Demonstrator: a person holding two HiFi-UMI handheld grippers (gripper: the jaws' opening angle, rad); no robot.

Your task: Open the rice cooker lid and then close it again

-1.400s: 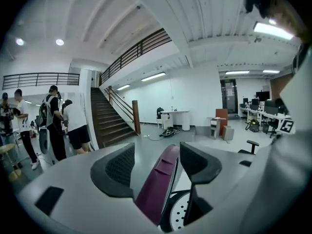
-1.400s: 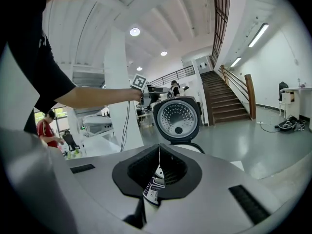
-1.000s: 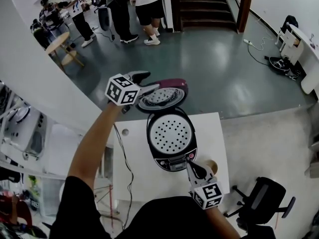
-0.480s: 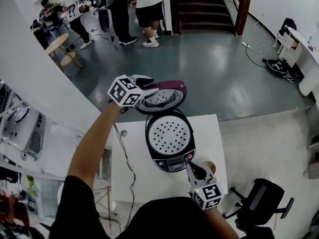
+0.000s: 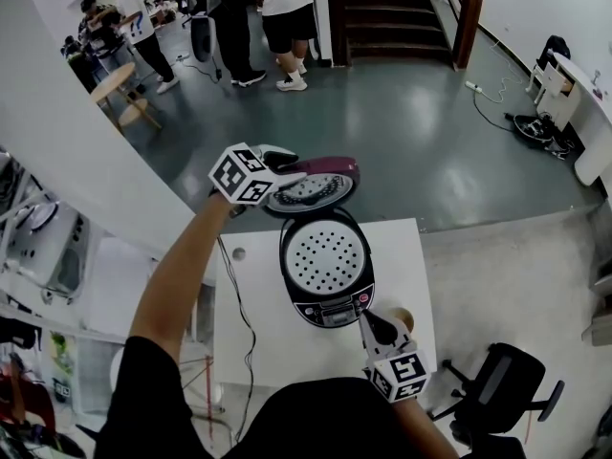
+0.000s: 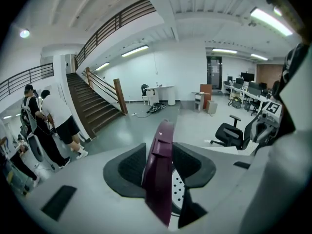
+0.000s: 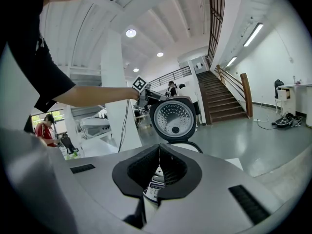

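The black rice cooker (image 5: pixel 330 312) stands on the white table (image 5: pixel 258 338) with its maroon lid (image 5: pixel 316 184) swung up and back. A perforated white tray (image 5: pixel 325 254) shows inside the pot. My left gripper (image 5: pixel 292 173) is at the lid's top edge. In the left gripper view the lid's rim (image 6: pixel 158 179) fills the gap in my left gripper (image 6: pixel 161 152); its jaws have just been closing and the pads press on the rim. My right gripper (image 5: pixel 364 316) is shut and empty, its tip at the cooker's front panel. In the right gripper view my right gripper (image 7: pixel 159 155) faces the raised lid (image 7: pixel 173 112).
A black cable (image 5: pixel 244 304) runs over the table's left side. A small brown round object (image 5: pixel 405 319) sits by my right gripper. A black office chair (image 5: pixel 502 381) stands at the right. Beyond the table are several people (image 5: pixel 277 8), a staircase (image 5: pixel 392 8) and a round wooden table (image 5: pixel 120 89).
The left gripper's jaws have narrowed onto the lid's rim and the gripper has shifted slightly right. The lid stays up. The right gripper has not moved.
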